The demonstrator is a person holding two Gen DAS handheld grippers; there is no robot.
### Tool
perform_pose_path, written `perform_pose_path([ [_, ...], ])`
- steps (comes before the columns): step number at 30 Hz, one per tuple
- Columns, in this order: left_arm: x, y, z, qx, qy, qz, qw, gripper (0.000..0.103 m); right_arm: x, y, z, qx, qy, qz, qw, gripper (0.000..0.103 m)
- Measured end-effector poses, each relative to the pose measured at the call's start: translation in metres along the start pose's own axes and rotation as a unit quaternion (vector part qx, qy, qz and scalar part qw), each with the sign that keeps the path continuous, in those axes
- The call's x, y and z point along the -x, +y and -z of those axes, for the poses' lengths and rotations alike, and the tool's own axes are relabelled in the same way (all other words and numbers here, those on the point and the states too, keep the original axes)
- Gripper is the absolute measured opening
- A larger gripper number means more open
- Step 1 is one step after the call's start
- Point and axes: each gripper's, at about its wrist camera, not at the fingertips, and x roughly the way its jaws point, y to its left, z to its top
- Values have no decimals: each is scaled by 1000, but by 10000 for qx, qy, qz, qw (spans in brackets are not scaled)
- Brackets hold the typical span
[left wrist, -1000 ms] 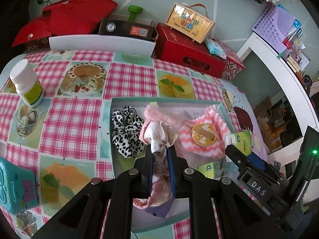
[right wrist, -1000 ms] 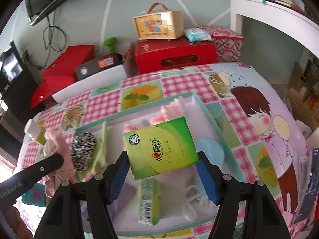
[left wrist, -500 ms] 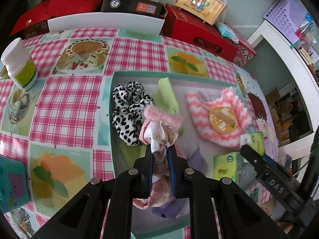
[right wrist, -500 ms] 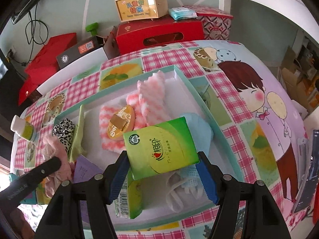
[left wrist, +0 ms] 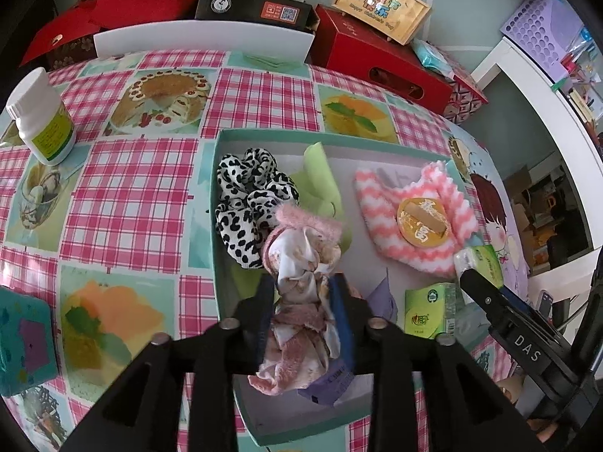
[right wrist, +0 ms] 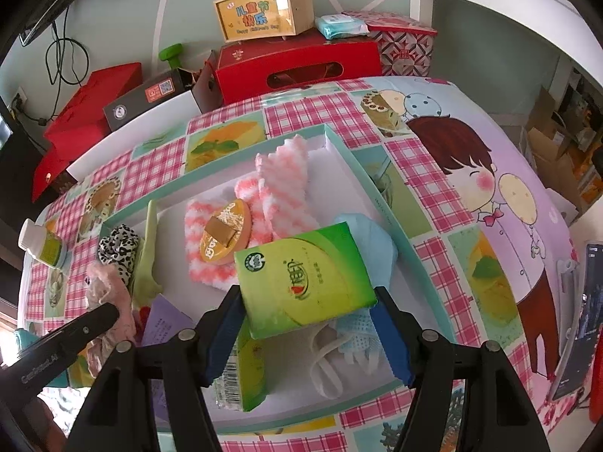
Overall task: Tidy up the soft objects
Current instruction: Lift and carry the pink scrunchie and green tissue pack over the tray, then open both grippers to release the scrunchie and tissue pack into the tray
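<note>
Both grippers moved fwd over tray since 1 s ago; more of tray interior shows ahead of fingers now. Table (left wrist: pixel 143 188) w/ pink check cloth carries teal tray (left wrist: pixel 216 203). Left gripper (left wrist: pixel 303 301) fingers clamped on pink floral cloth bundle (left wrist: pixel 301 263), held just behind leopard scrunchie (left wrist: pixel 247 192). Right gripper (right wrist: pixel 307 324) fingers clamped on green tissue pack (right wrist: pixel 303 277), above blue mask (right wrist: pixel 371 241), striped pink towel (right wrist: pixel 279 196) ahead of tips. Step: placing items into tray, prob. midway. Next: lower each to a bare spot, spread fingers, avoid dropping on stuff already in.
</note>
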Motion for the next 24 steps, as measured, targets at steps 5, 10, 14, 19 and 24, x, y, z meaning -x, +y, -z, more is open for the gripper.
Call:
perform_pose_path([
  [5,9,-3,0,-86,-96,-6,9999,36,6,1,-1,24,-90,-23,10000,71],
  [10,18,-8,0,-186,-197,-4,9996,45,7,2,-1,60,-109,-9,9999,73],
  [14,21,-9,-1,-203,-229,-1,9995,56,8,2,-1,88,-132,-22,9999,76],
  [19,21,-7,-1,-162,-212,-133,9996,63,7,5,-1,143,-106,-17,9998,84],
  [24,24,-4,-1,-145,-342,-266,9990,81,6,5,-1,175,-113,16,9998,87],
])
